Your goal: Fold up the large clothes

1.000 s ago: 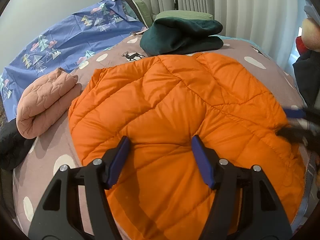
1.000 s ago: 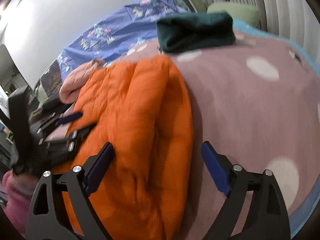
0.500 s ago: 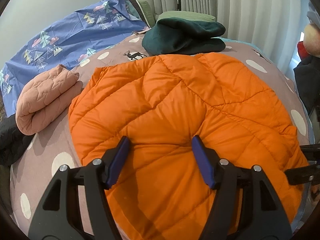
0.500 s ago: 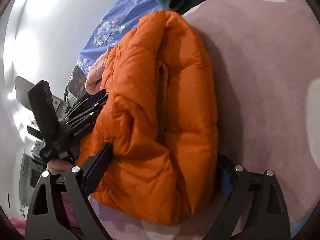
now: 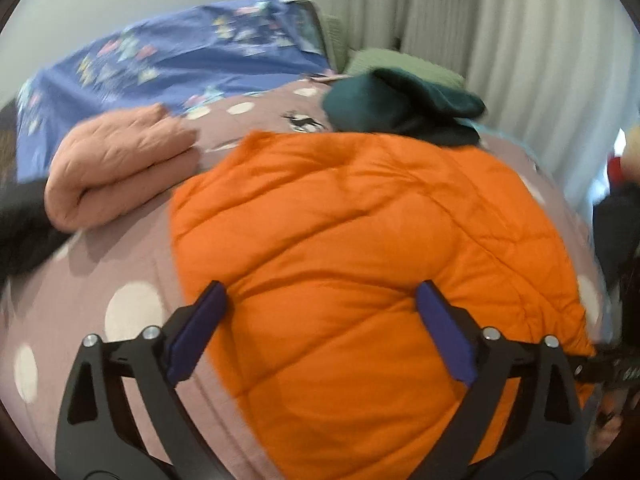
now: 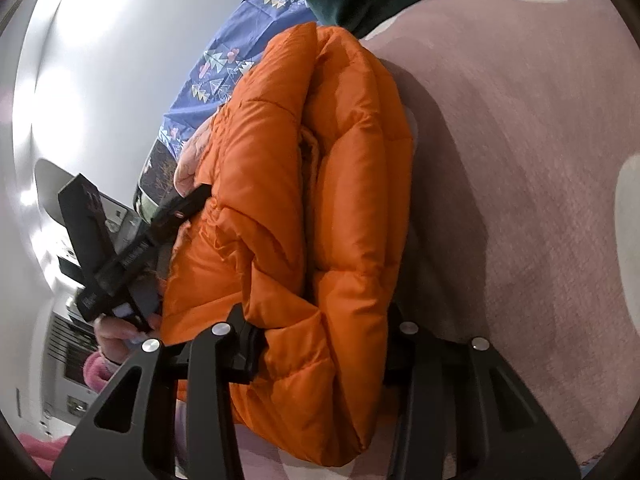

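Observation:
An orange puffer jacket (image 5: 360, 240) lies folded over on the mauve spotted bedspread (image 5: 100, 280). My left gripper (image 5: 320, 292) hovers over its near part. Its jaws are opening wide, the quilted fabric lies below and between the blue pads (image 5: 196, 332), and they do not press on it. In the right wrist view the jacket (image 6: 320, 184) shows its doubled edge. My right gripper (image 6: 318, 320) is closing on that edge, with the puffy layers squeezed between its fingers and the pads sunk into the fabric. A person's hand (image 6: 116, 330) holds the left tool beyond the jacket.
A folded pink quilted garment (image 5: 120, 164) lies to the left of the jacket and a folded dark green one (image 5: 400, 108) behind it. Blue patterned bedding (image 5: 160, 64) and pale curtains (image 5: 520, 40) stand at the back. Bare bedspread (image 6: 520, 160) stretches right of the jacket.
The left jaws have spread much wider and the gripper has shifted sideways over the jacket. The right gripper has come down around the jacket's folded edge and its jaws have narrowed onto it.

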`<state>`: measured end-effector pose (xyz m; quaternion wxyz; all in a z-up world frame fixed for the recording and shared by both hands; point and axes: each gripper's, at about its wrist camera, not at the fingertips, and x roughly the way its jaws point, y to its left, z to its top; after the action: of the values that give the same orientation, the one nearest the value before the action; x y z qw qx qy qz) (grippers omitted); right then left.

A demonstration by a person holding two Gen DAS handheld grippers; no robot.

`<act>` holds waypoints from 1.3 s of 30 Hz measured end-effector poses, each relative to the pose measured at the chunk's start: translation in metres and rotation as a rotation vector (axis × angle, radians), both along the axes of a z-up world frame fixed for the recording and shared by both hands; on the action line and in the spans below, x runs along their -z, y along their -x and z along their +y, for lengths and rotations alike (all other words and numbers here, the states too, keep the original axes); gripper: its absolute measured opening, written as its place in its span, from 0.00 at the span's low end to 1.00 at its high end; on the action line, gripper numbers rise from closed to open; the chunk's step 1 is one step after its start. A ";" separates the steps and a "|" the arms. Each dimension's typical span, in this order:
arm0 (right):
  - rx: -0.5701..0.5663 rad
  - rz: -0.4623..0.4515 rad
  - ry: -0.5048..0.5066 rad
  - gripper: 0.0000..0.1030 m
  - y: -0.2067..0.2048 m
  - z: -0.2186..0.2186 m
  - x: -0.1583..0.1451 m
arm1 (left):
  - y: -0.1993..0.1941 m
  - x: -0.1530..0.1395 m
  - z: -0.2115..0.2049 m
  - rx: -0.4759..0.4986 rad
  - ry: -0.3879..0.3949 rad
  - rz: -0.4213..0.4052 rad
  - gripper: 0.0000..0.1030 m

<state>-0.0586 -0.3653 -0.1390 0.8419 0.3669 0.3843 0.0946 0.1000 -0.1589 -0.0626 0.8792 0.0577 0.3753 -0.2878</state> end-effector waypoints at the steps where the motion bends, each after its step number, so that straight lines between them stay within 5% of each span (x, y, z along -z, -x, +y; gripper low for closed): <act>1: 0.000 -0.001 0.002 0.43 0.000 0.001 0.000 | -0.006 0.002 0.013 -0.035 0.051 0.046 0.97; 9: -0.001 -0.012 0.012 0.48 -0.010 0.009 0.004 | -0.042 0.061 0.059 -0.061 0.418 0.487 0.98; 11: -0.004 -0.020 0.017 0.46 -0.011 0.009 0.004 | -0.044 0.069 0.056 -0.045 0.456 0.509 0.98; 13: -0.015 -0.040 0.067 0.34 -0.010 0.015 -0.005 | -0.040 0.061 0.046 -0.004 0.426 0.456 0.90; 15: -0.020 -0.072 0.166 0.27 -0.010 0.027 -0.025 | -0.033 0.044 0.038 0.012 0.376 0.374 0.67; 17: -0.022 -0.119 0.216 0.24 -0.009 0.034 -0.046 | -0.027 0.013 0.032 0.049 0.340 0.249 0.56; 23: -0.042 -0.315 0.344 0.24 -0.034 0.036 -0.121 | -0.043 -0.081 0.026 0.088 0.360 0.012 0.53; 29: -0.035 -0.412 0.391 0.24 -0.127 0.016 -0.175 | -0.119 -0.158 0.000 0.076 0.284 -0.174 0.53; 34: -0.024 -0.398 0.362 0.24 -0.237 0.001 -0.168 | -0.206 -0.166 -0.022 0.020 0.119 -0.257 0.53; 39: 0.018 -0.272 0.397 0.23 -0.333 -0.003 -0.117 | -0.283 -0.112 -0.077 -0.014 -0.147 -0.315 0.53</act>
<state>0.2744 -0.3687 -0.0220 0.9423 0.1815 0.2753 0.0582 0.3828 -0.2355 0.0498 0.9226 0.1635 0.2530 -0.2409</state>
